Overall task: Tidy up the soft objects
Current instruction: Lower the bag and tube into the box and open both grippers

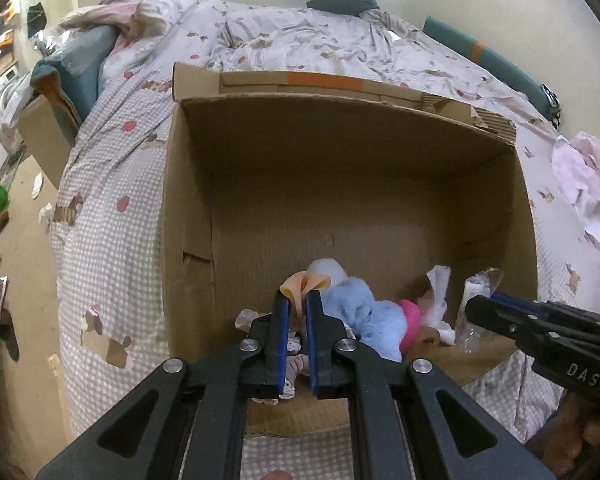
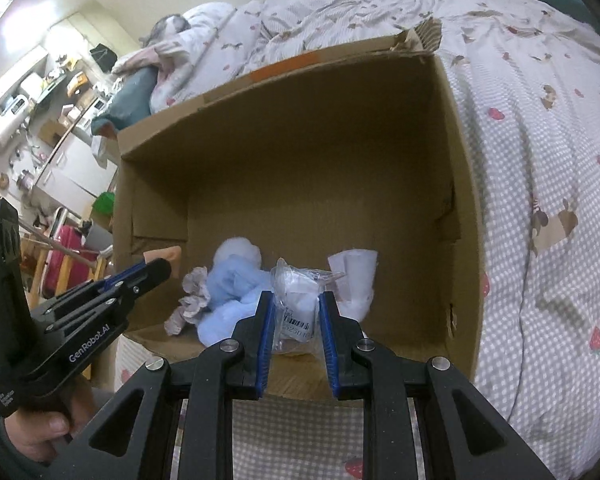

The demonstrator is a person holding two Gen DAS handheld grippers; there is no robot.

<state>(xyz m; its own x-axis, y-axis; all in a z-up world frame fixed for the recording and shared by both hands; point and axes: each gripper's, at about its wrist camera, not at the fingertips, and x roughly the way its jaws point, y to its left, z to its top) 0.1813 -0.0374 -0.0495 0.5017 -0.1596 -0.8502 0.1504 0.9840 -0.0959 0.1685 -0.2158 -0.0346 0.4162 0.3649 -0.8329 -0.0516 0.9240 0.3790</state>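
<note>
The left claw (image 1: 297,300) pinches a peach-coloured soft piece (image 1: 303,283) between nearly closed blue pads, holding it just over the near part of the cardboard box (image 1: 188,208). The right claw (image 2: 297,300) is narrowed around a clear plastic packet (image 2: 300,304) with white filling and a barcode label, and appears to grip it, at 6 o'clock in the box.

Outward from the left claw, a light blue plush (image 1: 364,312) lies at 3 o'clock, touching a white fluffy ball (image 1: 328,270) at 1 o'clock and a pink object (image 1: 410,320) further toward 3. Crumpled white tissue (image 1: 438,292) sits beyond that, beside the packet. A patterned cloth scrap (image 2: 192,300) lies at 9 o'clock of the plush in the right wrist view. The box rests open on the bed (image 2: 540,160), whose checked quilt surrounds it. A pale pink garment (image 1: 584,184) lies on the quilt at 3 o'clock, outside the box, probably not yet sorted.

The risks, as I judge them: the slick packet could slide from the pads if the squeeze is light. The peach piece is held by its edge and could slip out. The two claws work close together and could knock. The box stands on soft bedding, so pushing on its wall could tip it.
</note>
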